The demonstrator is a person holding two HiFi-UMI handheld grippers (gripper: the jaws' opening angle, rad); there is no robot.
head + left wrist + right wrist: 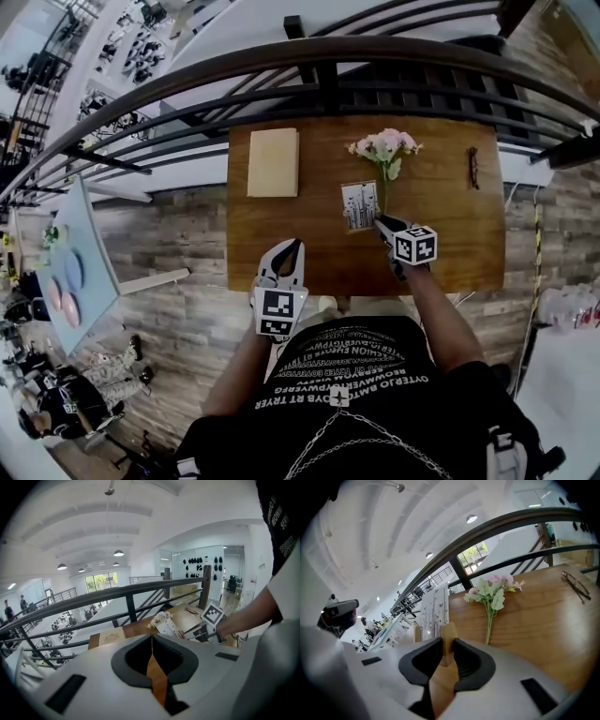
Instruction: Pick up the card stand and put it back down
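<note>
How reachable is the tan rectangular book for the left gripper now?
Probably yes, once its shut jaws open: only bare wooden table separates the left gripper from the tan rectangular book; the right gripper is aside at the wooden card stand.

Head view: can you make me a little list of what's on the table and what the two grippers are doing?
surface: brown wooden table
target: white printed card in a wooden block stand
beside it: pink flower sprig, lying flat
also there: tan book; dark glasses
right side: right gripper, jaws closed on the stand's wooden block
left side: left gripper, jaws together, empty, near the table's front edge
</note>
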